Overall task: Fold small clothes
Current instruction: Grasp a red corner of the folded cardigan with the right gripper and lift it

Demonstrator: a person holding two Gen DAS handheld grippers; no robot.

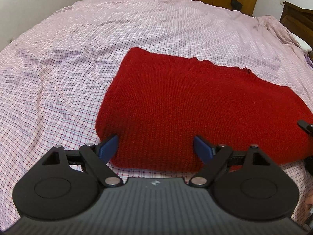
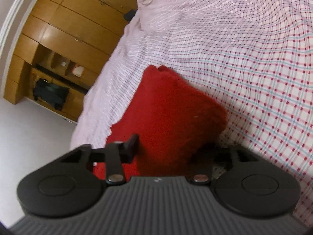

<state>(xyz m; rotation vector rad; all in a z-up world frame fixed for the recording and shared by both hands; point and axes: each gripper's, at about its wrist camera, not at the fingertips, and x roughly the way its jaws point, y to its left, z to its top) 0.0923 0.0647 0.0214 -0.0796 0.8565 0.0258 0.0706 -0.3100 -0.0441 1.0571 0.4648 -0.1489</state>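
A red knitted garment (image 1: pixel 187 105) lies folded flat on the checked pink bedsheet (image 1: pixel 58 90). My left gripper (image 1: pixel 156 146) is open, its blue fingers spread just above the garment's near left corner and empty. In the right wrist view, tilted sideways, the same red garment (image 2: pixel 172 113) fills the middle. My right gripper (image 2: pixel 172 148) is open, with one dark finger (image 2: pixel 131 146) over the cloth and the other hidden beneath the garment's edge. A bit of the right gripper shows at the right edge of the left wrist view (image 1: pixel 306 127).
A wooden wardrobe (image 2: pixel 64 31) with open shelves stands beyond the bed's side. A dark wooden headboard (image 1: pixel 297 19) and a white pillow (image 1: pixel 303 43) are at the far right. White wall (image 1: pixel 39 4) borders the left.
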